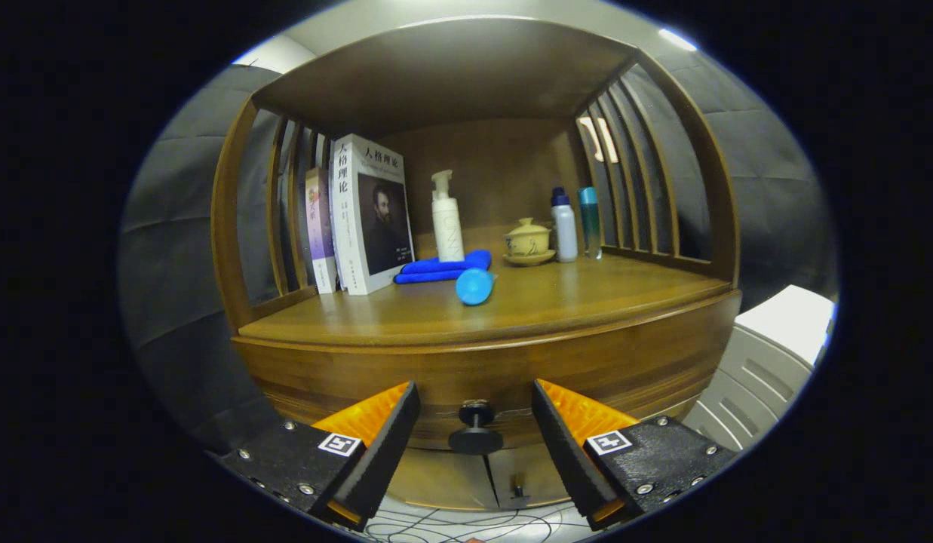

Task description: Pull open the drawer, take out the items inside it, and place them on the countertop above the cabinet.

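Observation:
A wooden cabinet stands in front of me, its drawer (511,369) closed under the countertop (572,302). The drawer's dark round knob (475,428) sits right between my fingers, level with their tips. My gripper (475,411) is open, with a gap on each side of the knob and neither finger touching it. On the countertop lie a blue cylinder-like object (475,286) on its side and a folded blue cloth (443,267). The drawer's inside is hidden.
On the countertop stand books (368,215) at the left, a white pump bottle (446,222), a yellow lidded cup on a saucer (528,241) and two slim bottles (575,224). Slatted side rails and a top shelf enclose it. A white unit (768,354) stands beside the cabinet. Cables lie on the floor.

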Tool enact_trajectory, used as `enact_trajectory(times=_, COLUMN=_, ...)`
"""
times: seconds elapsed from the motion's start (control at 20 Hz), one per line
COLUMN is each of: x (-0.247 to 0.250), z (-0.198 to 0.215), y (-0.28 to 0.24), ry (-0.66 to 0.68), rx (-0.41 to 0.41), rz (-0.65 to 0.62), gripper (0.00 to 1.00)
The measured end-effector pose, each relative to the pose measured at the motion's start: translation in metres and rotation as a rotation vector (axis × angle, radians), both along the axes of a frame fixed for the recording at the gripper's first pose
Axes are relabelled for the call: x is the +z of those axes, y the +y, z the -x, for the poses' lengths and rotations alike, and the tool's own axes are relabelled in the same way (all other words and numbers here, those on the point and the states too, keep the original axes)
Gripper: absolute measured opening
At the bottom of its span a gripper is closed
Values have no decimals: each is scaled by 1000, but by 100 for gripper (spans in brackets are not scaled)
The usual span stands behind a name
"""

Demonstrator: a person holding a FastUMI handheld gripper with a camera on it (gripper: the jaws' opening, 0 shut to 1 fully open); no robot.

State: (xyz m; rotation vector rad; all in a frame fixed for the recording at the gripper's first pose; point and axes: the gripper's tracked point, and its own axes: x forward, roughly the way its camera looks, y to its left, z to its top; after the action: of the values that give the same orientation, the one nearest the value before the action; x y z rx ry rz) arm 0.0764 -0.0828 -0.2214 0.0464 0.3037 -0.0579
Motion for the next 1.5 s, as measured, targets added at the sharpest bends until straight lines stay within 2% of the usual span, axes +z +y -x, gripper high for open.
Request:
enact_trajectory(times=0.1, x=40, z=11, y=-5, ry=-38, rx=-11, rz=-15, gripper=93)
enact_trajectory(times=0.3, x=118, z=19, y=-14, ry=-82, rx=9, rz=89, gripper=93)
enact_trajectory(times=0.5, x=181, z=28, y=-3, ry=-122, rx=51, rz=142, gripper=93)
enact_trajectory(times=0.6, x=203, z=39, y=-6, ry=-139, rx=27, rz=154, gripper=94)
enact_trajectory(times=0.8, x=230, z=58, y=2, ry=-197, rx=25, rz=125, gripper=93)
enact_trajectory(times=1.05, x=241, z=73, y=3, ry=-223, rx=-2, rz=278, gripper=94)
enact_trajectory(times=1.5, x=242, z=79, y=28, ry=-237, rx=37, rz=302, gripper=95)
